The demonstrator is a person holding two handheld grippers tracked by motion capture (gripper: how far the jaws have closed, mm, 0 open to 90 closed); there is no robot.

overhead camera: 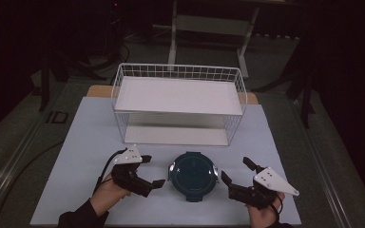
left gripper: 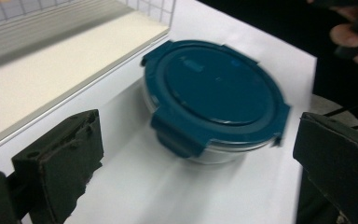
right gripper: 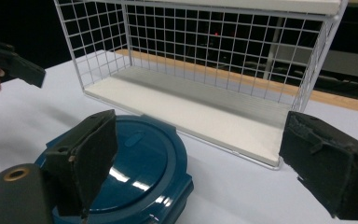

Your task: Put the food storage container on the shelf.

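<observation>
A round clear container with a dark teal clip lid [overhead camera: 193, 176] sits on the white table near its front edge, also seen in the left gripper view [left gripper: 214, 100] and the right gripper view [right gripper: 135, 172]. My left gripper [overhead camera: 152, 171] is open just left of the container, jaws wide apart [left gripper: 191, 163]. To the container's right my right gripper [overhead camera: 236, 172] is open as well; its left pad [right gripper: 91, 156] hangs over the lid's edge. Neither holds anything.
A white wire two-level rack [overhead camera: 178, 102] stands behind the container in the middle of the table [overhead camera: 85, 137], with solid white shelves [right gripper: 191, 109]. Dark floor and metal stands surround the table.
</observation>
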